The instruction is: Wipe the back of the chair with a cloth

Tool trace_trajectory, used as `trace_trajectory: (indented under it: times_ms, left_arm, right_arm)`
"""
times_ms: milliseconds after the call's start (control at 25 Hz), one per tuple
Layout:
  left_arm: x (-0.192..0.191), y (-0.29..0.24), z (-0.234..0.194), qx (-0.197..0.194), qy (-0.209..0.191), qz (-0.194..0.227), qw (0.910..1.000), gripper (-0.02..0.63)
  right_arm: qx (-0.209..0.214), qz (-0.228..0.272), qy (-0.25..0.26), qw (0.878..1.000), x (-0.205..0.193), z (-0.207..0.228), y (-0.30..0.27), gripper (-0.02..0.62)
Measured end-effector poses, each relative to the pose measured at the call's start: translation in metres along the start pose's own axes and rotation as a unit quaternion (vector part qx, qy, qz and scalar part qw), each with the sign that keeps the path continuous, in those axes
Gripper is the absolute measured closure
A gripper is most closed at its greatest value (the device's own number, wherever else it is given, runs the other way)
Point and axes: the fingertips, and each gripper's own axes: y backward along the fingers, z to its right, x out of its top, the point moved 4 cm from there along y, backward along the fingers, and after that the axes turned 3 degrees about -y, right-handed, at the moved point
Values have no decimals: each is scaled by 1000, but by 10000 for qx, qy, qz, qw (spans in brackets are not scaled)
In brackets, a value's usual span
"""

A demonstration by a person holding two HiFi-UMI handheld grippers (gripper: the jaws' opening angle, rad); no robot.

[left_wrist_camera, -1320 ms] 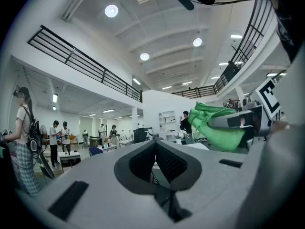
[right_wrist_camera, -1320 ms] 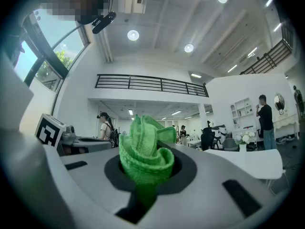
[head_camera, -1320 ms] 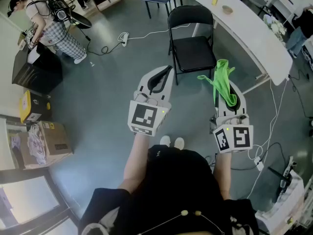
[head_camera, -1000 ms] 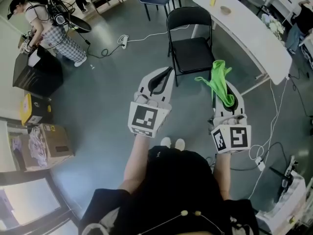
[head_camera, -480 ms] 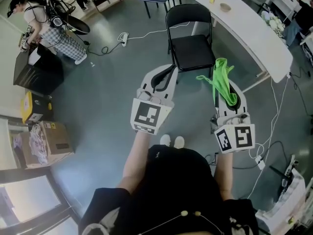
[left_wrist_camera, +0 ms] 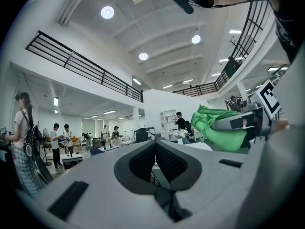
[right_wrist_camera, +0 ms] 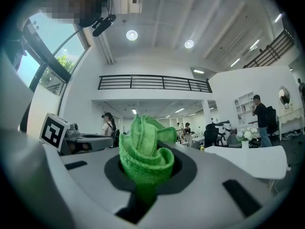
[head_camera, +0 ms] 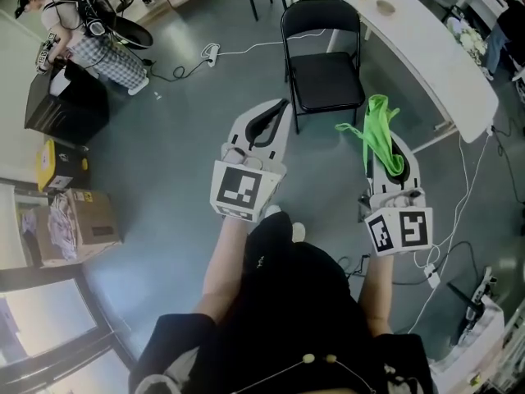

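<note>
Two grippers have barely changed from half a second ago: the left gripper (head_camera: 283, 105) has slid slightly left and the right gripper (head_camera: 390, 142) slightly right in the head view, and the chair now sits a bit more to the right between them. Left jaws are pressed together with nothing between them. Right jaws are clamped on a green cloth (head_camera: 377, 130), which is pinched low and bunches up in a folded wad above the jaw tips, with a loose tail hanging off to the left. The black folding chair (head_camera: 322, 56) stands ahead on the grey floor (head_camera: 180, 138), seat toward the person, and the chair back (head_camera: 320, 19) is on the far side. The cloth is held in the air short of the chair, near the seat's front right corner in the head view, not touching it and well apart from the back. A white table (head_camera: 435, 48) runs just right of the chair. A person (head_camera: 82, 35) stands far left, and a cardboard box (head_camera: 78, 224) lies by the left edge.
</note>
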Motion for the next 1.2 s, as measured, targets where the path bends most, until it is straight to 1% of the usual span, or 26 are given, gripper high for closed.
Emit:
trace_trajectory:
  times_ms: [160,320,480,680,760,920,1080,1200]
  left_arm:
    - [-10,-13,-9,25,65,-60,10000,601]
    - [-18,-41,-29,11,97,-2,10000,600]
    - [-28,-80,-60,-15,128,69,9999,601]
    - [-36,-135,-108,-72,45,94,9999,601]
    - [-40,-153,-127,-79,70,117,9999,601]
    - [-50,-184,-161,-106,107,61,9999,601]
    - [-61,-208,-182,-136,162,-28,9998,601]
    - [-68,-225,-189,-167,192,-73,9996,601]
  right_arm:
    - [-35,-62,-47,10000,-7,10,-14,552]
    - [-57,-100,-6,9999,-12,22,-44,552]
    - [-84,-108,99,9999,-15,33,-89,552]
    - [-126,-123,147,9997,-15,49,-158,552]
    - [-137,-142,172,9997,-17,55,-184,552]
    - [-203,-151,201,9995,-19,65,-229,552]
    - [-259,-216,227,9992,-21,76,-258,552]
    - [-286,-262,234,9990,-23,86,-275,552]
